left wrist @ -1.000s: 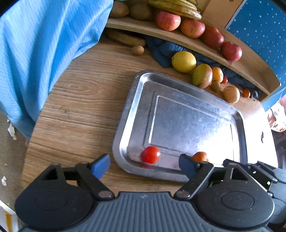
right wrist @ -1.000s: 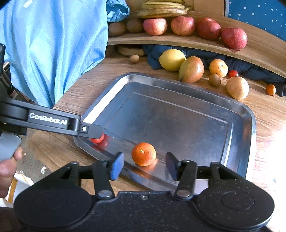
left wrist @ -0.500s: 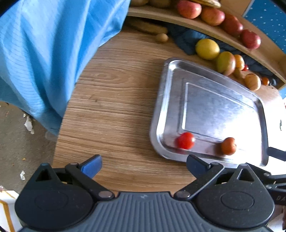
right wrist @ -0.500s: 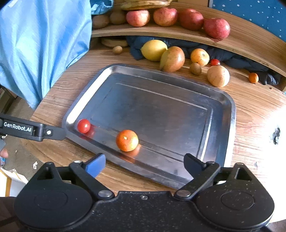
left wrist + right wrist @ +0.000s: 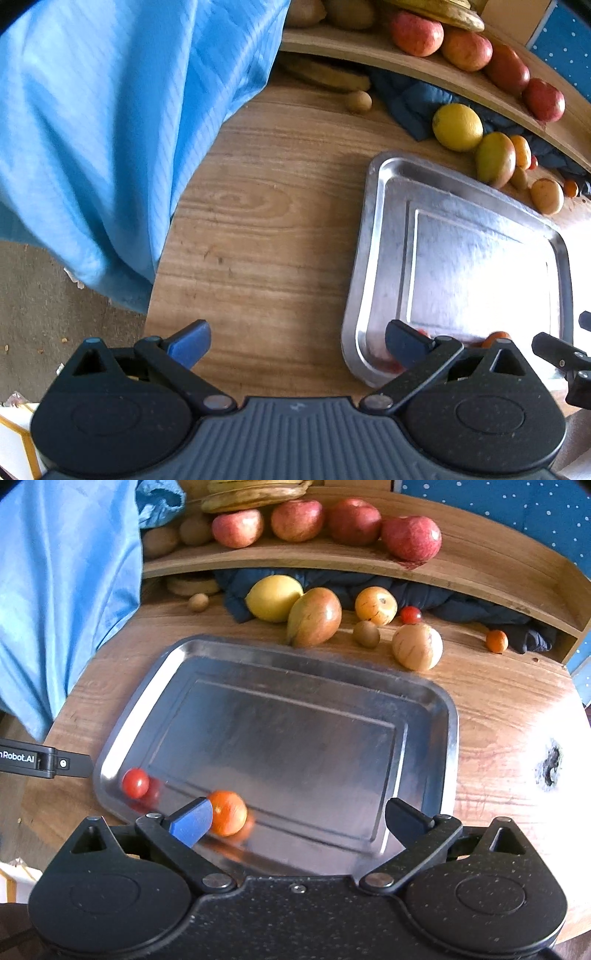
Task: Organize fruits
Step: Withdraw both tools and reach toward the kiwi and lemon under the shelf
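Fruits: glossy round tomato [image 5: 135, 782], dimpled orange [image 5: 228, 812] on brushed-steel tray [image 5: 448, 738].

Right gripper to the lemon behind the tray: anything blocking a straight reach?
Nothing visible does. The right gripper, jaws opening with nothing gripped, sits at the tray's near edge. Only bare tray floor lies before the lemon. The mango touches the lemon's right side, crowding that flank.

Left gripper [image 5: 297, 345] — black, ribbed grey base, blue pads, silver pivot screws; right gripper [image 5: 297, 821] — speckled black.
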The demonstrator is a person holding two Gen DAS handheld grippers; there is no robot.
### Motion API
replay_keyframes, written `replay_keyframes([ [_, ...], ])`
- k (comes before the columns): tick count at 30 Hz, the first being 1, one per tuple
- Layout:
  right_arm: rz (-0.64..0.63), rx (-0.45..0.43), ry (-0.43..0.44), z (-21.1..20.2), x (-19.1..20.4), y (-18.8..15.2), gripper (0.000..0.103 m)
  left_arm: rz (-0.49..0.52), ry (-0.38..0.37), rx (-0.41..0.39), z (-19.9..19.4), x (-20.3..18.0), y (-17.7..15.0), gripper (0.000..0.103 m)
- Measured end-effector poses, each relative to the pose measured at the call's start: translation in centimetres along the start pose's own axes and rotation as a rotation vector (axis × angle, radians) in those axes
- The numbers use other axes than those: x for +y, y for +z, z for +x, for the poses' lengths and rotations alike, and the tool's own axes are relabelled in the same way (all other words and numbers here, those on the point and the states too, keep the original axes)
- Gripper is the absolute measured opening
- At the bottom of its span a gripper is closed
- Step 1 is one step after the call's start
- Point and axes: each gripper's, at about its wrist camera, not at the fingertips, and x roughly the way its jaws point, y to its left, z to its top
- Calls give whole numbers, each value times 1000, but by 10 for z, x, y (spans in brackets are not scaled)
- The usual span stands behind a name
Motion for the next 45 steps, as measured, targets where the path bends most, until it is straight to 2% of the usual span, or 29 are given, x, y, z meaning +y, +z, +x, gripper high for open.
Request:
replay_keyframes([
  [16, 11, -52, -26, 14, -5, 37, 102, -14, 23, -54, 12, -5, 55, 102],
  [34, -76, -126, -3, 34, 10, 80, 102, 12, -28, -104, 38, -34, 118, 102],
  [45, -159, -179, -16, 51, 28, 114, 102, 14, -43, -113, 58, -39, 149, 102],
])
